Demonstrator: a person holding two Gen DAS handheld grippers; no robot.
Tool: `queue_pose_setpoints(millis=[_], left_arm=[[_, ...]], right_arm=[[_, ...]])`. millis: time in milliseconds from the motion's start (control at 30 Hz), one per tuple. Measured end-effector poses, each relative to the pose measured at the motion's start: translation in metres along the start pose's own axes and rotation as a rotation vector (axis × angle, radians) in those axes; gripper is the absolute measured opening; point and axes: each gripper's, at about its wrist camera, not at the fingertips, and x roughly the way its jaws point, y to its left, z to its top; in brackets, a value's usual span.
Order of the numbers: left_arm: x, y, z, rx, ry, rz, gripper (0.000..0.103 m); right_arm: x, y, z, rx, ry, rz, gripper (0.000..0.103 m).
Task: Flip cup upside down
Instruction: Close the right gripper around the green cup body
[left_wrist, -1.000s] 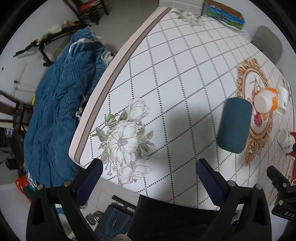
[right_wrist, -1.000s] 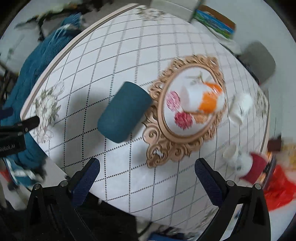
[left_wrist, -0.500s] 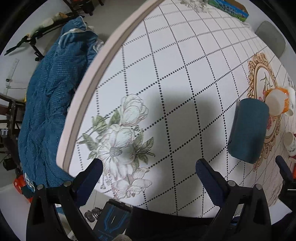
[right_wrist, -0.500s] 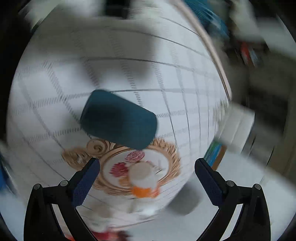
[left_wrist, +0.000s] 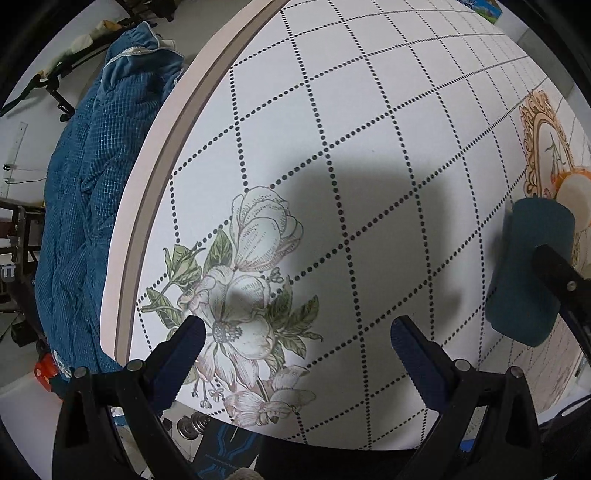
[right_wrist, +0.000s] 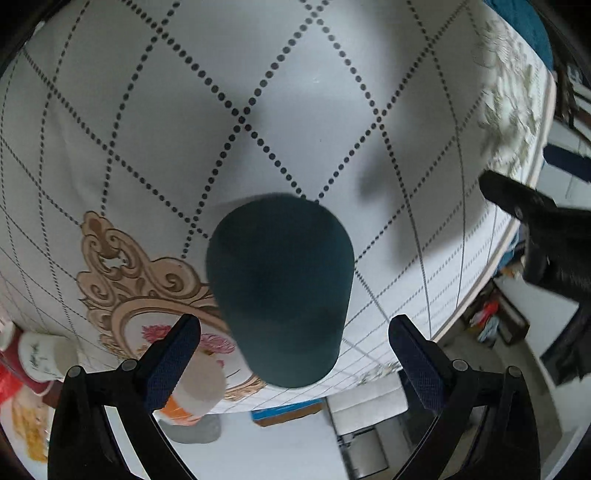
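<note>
A dark teal cup (right_wrist: 280, 291) stands on the white tablecloth, seen from above in the right wrist view. My right gripper (right_wrist: 293, 339) is open, its fingers on either side of the cup and apart from it. The cup also shows at the right edge of the left wrist view (left_wrist: 528, 269), with a right gripper finger (left_wrist: 561, 280) in front of it. My left gripper (left_wrist: 295, 343) is open and empty over the flower print near the table's edge.
An orange and white cup (right_wrist: 195, 395) and a white flowered cup (right_wrist: 44, 358) lie beside the gold frame print (right_wrist: 125, 280). A blue quilt (left_wrist: 81, 206) hangs off the table's left edge (left_wrist: 147, 192). The left gripper (right_wrist: 546, 236) shows at the right.
My right gripper has swung round and come down over the teal cup, which now sits between its fingers. My left gripper has moved closer to the table's flower print.
</note>
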Motion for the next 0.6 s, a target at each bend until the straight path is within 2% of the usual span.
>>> queue_pose_setpoints(millis=[200,300,433,600], left_arm=[[0.002,0.007,0.004,-0.004,0.005,-0.001,0.103],[0.003,0.01,0.003,-0.002,0.006,-0.001,0.103],[0.003,0.01,0.002,0.002,0.009,0.002,0.103],[0.003,0.011,0.002,0.009,0.01,0.006,0.103]], right_arm=[[0.016,0.002,0.0,-0.049,-0.008,0.019,0.102],[0.023,0.004,0.0,-0.051,-0.006,0.039,0.097],[0.03,0.003,0.004,-0.009,0.005,0.071,0.074],[0.033,-0.013,0.004,0.113,0.006,0.157,0.072]])
